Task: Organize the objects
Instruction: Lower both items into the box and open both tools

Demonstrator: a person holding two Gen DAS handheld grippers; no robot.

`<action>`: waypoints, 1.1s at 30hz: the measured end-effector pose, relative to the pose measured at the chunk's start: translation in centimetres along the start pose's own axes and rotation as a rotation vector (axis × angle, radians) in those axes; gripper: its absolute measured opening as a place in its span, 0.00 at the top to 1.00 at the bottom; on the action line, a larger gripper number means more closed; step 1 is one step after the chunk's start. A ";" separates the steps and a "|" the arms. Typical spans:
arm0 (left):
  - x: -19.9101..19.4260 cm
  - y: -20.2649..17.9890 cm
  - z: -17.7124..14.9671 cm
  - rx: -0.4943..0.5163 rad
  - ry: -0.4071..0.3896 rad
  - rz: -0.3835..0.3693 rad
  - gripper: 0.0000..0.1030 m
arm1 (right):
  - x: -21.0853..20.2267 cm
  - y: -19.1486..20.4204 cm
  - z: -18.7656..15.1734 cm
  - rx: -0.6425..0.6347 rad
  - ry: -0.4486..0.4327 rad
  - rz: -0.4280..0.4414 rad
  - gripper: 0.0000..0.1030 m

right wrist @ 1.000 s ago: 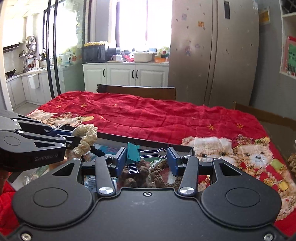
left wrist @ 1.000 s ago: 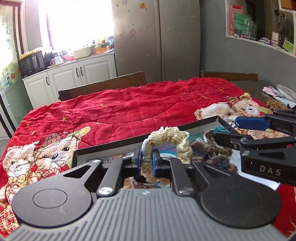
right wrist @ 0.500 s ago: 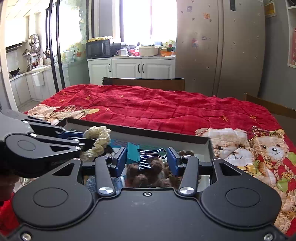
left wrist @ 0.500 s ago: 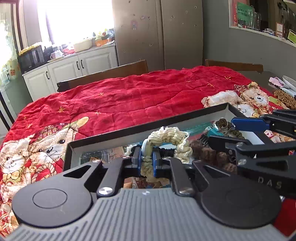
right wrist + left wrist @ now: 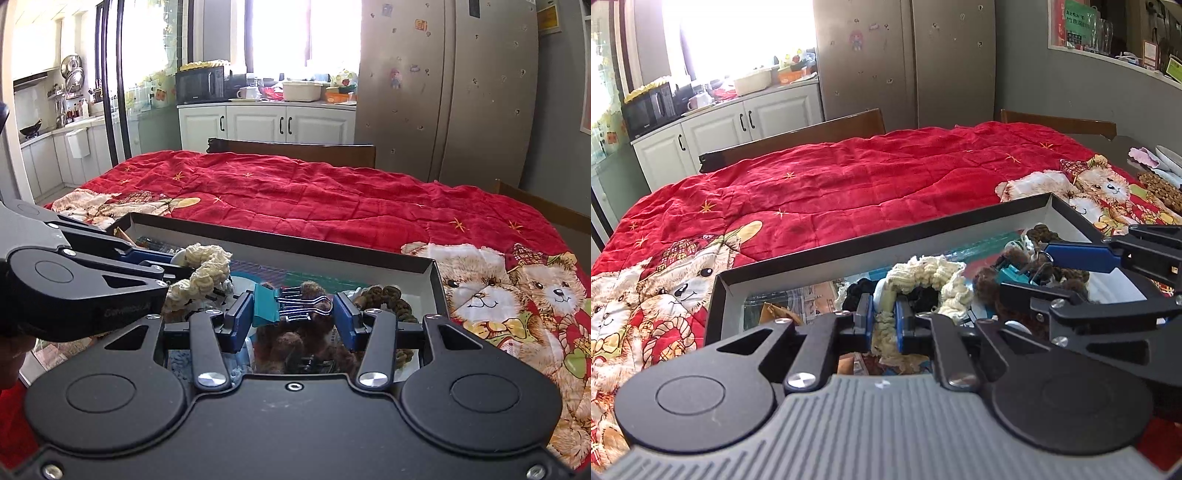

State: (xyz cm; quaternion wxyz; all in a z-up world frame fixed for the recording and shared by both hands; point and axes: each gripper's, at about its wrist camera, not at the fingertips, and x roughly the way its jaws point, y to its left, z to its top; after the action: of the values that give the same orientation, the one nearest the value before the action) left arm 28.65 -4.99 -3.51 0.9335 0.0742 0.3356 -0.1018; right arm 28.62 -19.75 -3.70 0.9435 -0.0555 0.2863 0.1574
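Observation:
A shallow black box [image 5: 849,247] with white inner walls sits on the red quilt and holds several small items. My left gripper [image 5: 884,325] is shut on a cream knitted scrunchie [image 5: 923,275] and holds it over the box. It also shows in the right wrist view [image 5: 207,269]. My right gripper [image 5: 293,317] holds a teal binder clip [image 5: 266,304] with wire handles between its blue pads, above brown fuzzy scrunchies [image 5: 303,339] in the box [image 5: 295,245]. The right gripper shows at the right of the left wrist view [image 5: 1071,258].
A red quilt with teddy bears [image 5: 849,184] covers the table. Wooden chair backs [image 5: 295,147] stand behind it. Kitchen cabinets [image 5: 266,123] and a fridge [image 5: 443,92] lie beyond. Small items [image 5: 1156,181] lie at the table's right edge.
Both grippers have dropped lower toward the box with their objects still held. The box now shows more of its far rim and inside.

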 end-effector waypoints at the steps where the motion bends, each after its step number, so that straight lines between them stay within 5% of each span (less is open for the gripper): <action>1: 0.0 0.0 0.0 -0.002 0.001 -0.002 0.85 | 0.1 0.0 0.0 0.000 0.001 0.000 0.56; 24: 0.0 -0.2 0.0 0.004 0.000 0.000 0.72 | 0.2 0.0 0.0 -0.003 0.010 -0.001 0.55; 33: -0.5 -0.4 0.2 -0.003 -0.012 -0.008 0.58 | 0.1 -0.1 -0.1 0.002 0.005 0.000 0.55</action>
State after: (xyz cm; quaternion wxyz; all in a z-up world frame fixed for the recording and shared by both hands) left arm 28.34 -5.39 -3.06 0.9353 0.0710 0.3303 -0.1054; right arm 28.68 -19.80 -3.90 0.9428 -0.0548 0.2890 0.1568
